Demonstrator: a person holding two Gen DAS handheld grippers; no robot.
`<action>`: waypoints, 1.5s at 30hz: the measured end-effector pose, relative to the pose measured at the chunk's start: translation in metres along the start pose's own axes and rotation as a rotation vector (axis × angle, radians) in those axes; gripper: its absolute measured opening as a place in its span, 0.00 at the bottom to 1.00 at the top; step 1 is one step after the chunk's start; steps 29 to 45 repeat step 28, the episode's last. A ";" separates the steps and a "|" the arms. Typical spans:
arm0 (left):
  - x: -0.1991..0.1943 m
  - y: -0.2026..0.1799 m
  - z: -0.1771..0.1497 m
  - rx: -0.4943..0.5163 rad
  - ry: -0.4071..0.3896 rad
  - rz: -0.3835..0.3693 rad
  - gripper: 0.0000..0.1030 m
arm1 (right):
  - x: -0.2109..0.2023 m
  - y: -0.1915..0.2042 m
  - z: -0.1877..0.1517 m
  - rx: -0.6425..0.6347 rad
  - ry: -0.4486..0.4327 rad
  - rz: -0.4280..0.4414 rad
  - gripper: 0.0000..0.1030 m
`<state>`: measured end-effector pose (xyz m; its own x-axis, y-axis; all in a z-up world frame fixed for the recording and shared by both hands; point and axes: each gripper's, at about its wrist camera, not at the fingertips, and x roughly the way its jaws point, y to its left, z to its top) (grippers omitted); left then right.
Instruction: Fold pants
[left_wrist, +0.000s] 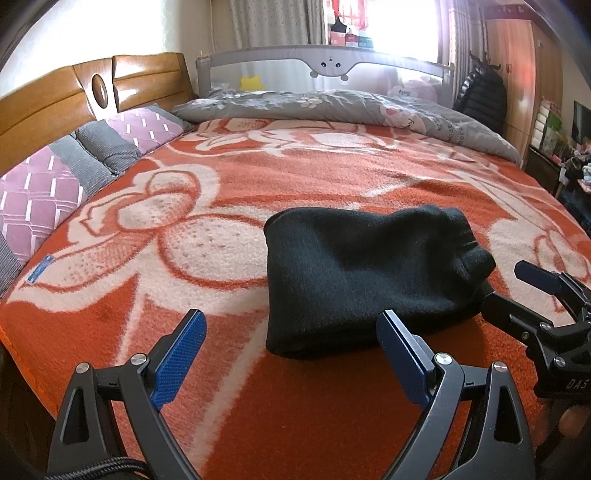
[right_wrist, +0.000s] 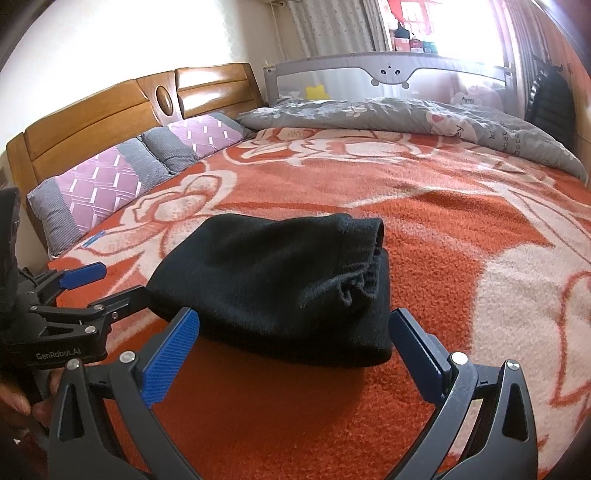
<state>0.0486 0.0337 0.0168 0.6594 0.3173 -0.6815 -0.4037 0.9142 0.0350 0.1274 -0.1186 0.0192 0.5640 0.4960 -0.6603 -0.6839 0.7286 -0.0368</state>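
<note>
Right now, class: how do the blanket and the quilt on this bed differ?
The blanket is orange with cream flowers; the quilt is grey with small prints. The blanket lies spread flat; the quilt is rumpled. The blanket bears the folded black pants; the quilt lies behind, by the rail, bearing nothing. Both cover the bed.

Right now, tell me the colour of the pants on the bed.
Black pants, folded in a bundle on the orange-and-cream floral blanket; clearest in the right wrist view.
</note>
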 end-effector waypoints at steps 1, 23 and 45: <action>0.000 0.000 0.001 -0.001 0.003 -0.005 0.91 | 0.000 0.000 -0.001 0.001 0.000 0.000 0.99; -0.001 -0.015 0.012 0.030 0.020 0.000 0.91 | -0.001 -0.019 0.002 0.043 0.004 0.006 0.99; -0.001 -0.018 0.013 0.040 0.031 0.001 0.91 | -0.003 -0.020 0.003 0.046 -0.004 0.010 0.99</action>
